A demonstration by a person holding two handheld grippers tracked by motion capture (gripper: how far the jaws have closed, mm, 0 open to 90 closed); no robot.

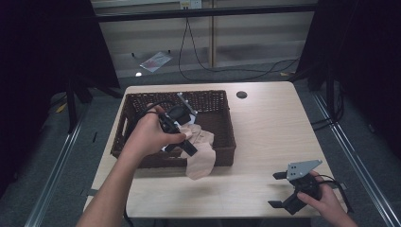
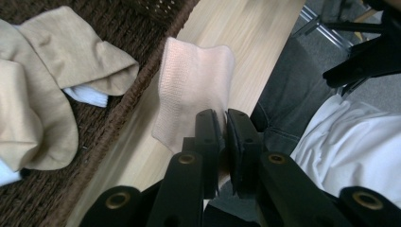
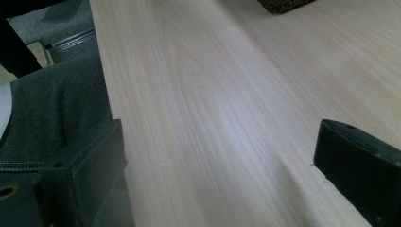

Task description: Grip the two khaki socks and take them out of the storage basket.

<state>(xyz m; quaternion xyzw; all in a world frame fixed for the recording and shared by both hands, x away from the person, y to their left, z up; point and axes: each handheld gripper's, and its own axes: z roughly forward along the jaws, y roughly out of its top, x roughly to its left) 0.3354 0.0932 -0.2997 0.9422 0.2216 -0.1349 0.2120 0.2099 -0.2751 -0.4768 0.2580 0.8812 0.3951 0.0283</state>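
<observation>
A pale pink sock (image 1: 200, 161) hangs over the front wall of a dark woven basket (image 1: 222, 101) and down toward the wooden table (image 1: 269, 137). My left gripper (image 1: 191, 150) is shut on the sock's upper end, just above the basket's front rim. In the left gripper view the jaws (image 2: 223, 120) pinch the sock (image 2: 194, 82), which drapes away over the tabletop beside the basket wall (image 2: 118, 118). Tan socks (image 2: 71, 56) and a white one (image 2: 87, 94) lie inside the basket. My right gripper (image 1: 275, 189) rests at the table's front right, open with bare wood between its jaws (image 3: 222, 165).
A round dark hole (image 1: 241, 94) sits in the table behind the basket. The person's grey trousers (image 2: 288, 94) and white shirt (image 2: 359, 142) are at the table's near edge. Cables (image 1: 198, 61) trail on the floor beyond the table.
</observation>
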